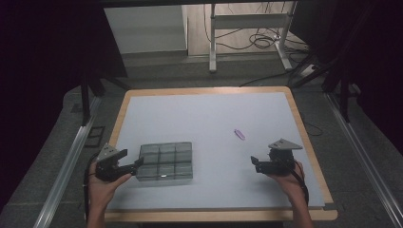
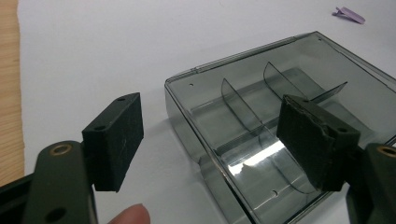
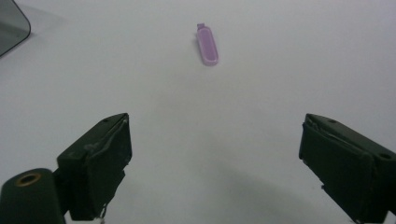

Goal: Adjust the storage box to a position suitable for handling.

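Resting on the white table top [image 1: 214, 118], a smoky clear plastic box [image 1: 165, 161] with dividers lies near the front left part, its lid down and its compartments showing through. The left gripper [image 1: 132, 167] sits just at the box's left end, held in the person's left hand [image 1: 102, 183]. In the left gripper view its jaws stand wide apart, with nothing pinched between the pads [image 2: 116, 140]: one pad hangs over bare table to the left of the box [image 2: 280, 135], the other over the box's near corner. Whether that pad touches the lid cannot be told. A fingertip [image 2: 133, 215] shows at the bottom edge of that view.

The right gripper [image 1: 256, 164] is well apart from the box, near the front right part of the table, held in the right hand [image 1: 285, 178] (the grey three-cornered plate on top catches the light). Its jaws are also spread wide and hold nothing; in the right gripper view the pads [image 3: 100, 163] frame only bare table.

A small purple clip [image 1: 239, 134] lies flat on the table between the two grippers, closer to the right one and farther from the person. In the right gripper view the clip [image 3: 207, 45] lies ahead of the open jaws, clear of both pads, with a corner of the box [image 3: 11, 28] at the upper left. The table has a pale wooden rim [image 1: 304, 137].
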{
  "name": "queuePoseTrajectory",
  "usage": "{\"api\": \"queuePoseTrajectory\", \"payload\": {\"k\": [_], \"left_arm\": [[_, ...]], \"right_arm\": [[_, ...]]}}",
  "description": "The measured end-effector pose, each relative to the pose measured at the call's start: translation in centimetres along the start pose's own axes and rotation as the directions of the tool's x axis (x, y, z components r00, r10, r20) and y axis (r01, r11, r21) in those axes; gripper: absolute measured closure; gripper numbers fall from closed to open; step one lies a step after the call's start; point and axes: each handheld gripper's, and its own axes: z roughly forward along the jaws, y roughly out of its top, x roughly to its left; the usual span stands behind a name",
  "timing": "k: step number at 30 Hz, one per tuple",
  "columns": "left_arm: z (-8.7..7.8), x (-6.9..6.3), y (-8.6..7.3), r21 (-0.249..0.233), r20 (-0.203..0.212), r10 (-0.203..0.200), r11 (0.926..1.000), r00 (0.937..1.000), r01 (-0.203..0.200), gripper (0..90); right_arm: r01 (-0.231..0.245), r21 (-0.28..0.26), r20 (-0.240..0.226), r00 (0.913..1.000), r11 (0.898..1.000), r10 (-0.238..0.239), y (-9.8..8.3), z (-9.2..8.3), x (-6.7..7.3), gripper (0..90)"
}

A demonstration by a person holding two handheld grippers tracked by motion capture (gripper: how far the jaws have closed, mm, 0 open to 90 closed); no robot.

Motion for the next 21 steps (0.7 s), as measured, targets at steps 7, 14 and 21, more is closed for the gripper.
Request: {"api": "queuePoseTrajectory", "payload": {"k": [7,14,21], "left_arm": [[0.2,0.2,0.2,0.006,0.004,0.006,1.0,1.0,-0.007,27.1],[-0.5,-0.7,0.8,-0.004,0.011,0.025,0.9997,0.9996,-0.025,59.0],[-0.7,0.0,0.5,0.016,0.022,0.004,0.9999,0.9998,-0.005,85.9]], "right_arm": [[-0.009,-0.007,-0.061,0.9981,1.0,0.008,-0.1,-0.2,0.1,15.5],[-0.019,-0.034,-0.036,0.9992,0.999,0.018,-0.2,-1.0,-0.4,15.8],[-0.026,-0.013,-0.037,0.999,1.0,0.025,-0.5,-0.7,-0.8,15.6]]}}
